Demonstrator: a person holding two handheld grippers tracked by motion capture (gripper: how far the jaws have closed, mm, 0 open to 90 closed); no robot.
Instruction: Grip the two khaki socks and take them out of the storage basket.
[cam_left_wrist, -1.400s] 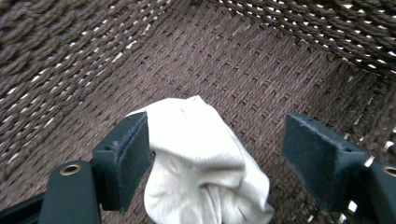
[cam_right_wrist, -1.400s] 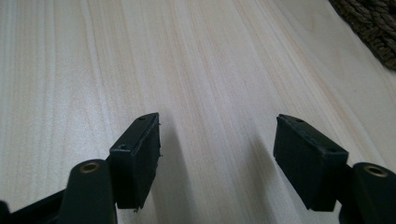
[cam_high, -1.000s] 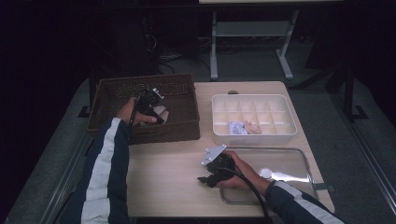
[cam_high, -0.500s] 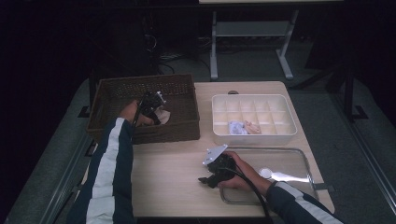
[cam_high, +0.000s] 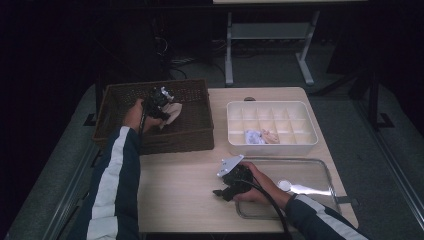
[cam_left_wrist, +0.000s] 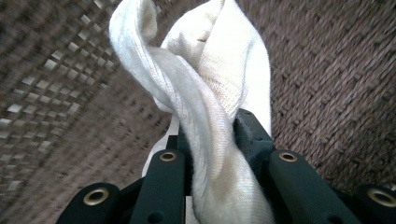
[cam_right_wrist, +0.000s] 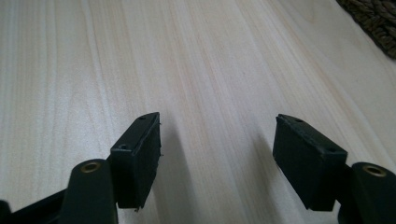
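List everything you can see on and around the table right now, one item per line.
wicker basket: 1, dark brown, table's far left.
cloth: 1, cream, over the basket, pinched in the left hand-held gripper.
compartment tray: 1, white, table's far right.
small items: 2, one pale bluish, one pinkish, in the tray's near compartments.
metal tray: 1, silver, near right; a small white round thing lies in it.
table: 1, light wood.
stand: 1, grey, behind the table.
left hand-held gripper: black, its jaws have just been closing on the cloth.
right hand-held gripper: black, open, over bare tabletop.
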